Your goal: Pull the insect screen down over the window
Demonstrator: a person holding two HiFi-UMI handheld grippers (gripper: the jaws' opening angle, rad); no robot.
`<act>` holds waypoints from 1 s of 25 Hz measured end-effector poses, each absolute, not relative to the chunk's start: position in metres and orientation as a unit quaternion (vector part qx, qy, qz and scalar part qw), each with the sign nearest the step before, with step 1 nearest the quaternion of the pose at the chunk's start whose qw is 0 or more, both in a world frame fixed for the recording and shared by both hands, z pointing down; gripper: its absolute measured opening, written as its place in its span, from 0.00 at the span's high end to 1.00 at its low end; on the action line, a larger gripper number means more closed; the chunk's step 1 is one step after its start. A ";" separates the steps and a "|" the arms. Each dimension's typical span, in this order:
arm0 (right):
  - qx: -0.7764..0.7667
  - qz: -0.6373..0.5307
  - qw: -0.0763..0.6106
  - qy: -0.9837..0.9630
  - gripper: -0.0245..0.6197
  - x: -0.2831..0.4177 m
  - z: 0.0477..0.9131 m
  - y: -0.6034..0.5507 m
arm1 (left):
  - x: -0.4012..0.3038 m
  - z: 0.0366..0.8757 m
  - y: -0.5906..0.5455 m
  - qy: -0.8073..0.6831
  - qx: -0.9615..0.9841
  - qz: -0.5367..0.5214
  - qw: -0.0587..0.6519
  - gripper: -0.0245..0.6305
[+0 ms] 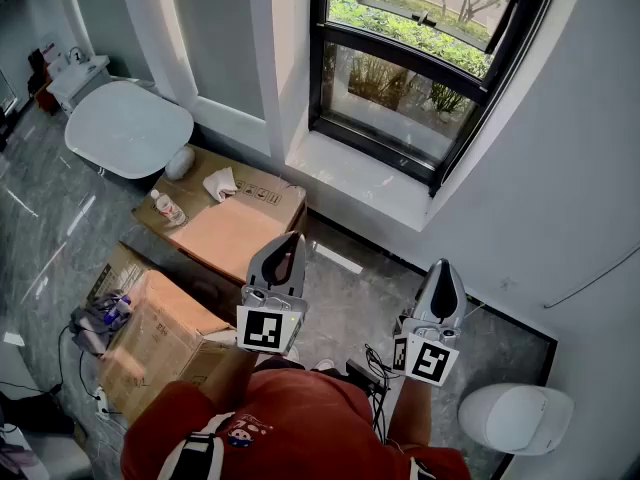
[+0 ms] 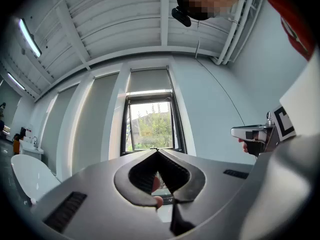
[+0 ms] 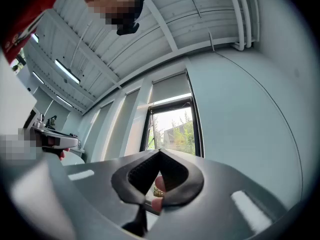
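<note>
The black-framed window (image 1: 420,63) is set in the far wall above a white sill (image 1: 360,173); greenery shows through the glass. In the left gripper view the window (image 2: 150,126) is straight ahead, with a grey panel (image 2: 148,80) above its frame; I cannot tell whether that is the screen. Both grippers are held up in front of me, well short of the window. My left gripper (image 1: 291,236) (image 2: 157,150) is shut with nothing in it. My right gripper (image 1: 444,264) (image 3: 160,151) is also shut and empty. Each gripper shows at the edge of the other's view.
Cardboard boxes (image 1: 235,230) (image 1: 160,338) lie on the floor to the left, one bearing a bottle (image 1: 168,208) and a cloth (image 1: 220,183). A white rounded fixture (image 1: 128,126) stands at far left. Another white rounded object (image 1: 515,416) sits at bottom right. Cables (image 1: 375,368) lie by my feet.
</note>
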State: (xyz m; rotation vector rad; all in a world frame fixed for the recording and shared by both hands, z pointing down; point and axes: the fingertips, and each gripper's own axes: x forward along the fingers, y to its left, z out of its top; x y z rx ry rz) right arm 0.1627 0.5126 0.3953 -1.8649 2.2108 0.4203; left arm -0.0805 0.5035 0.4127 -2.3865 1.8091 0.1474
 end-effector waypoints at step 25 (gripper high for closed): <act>-0.633 0.102 0.102 0.760 0.95 0.199 0.443 0.485 | -0.025 0.449 0.483 0.590 -0.805 0.019 0.055 0.95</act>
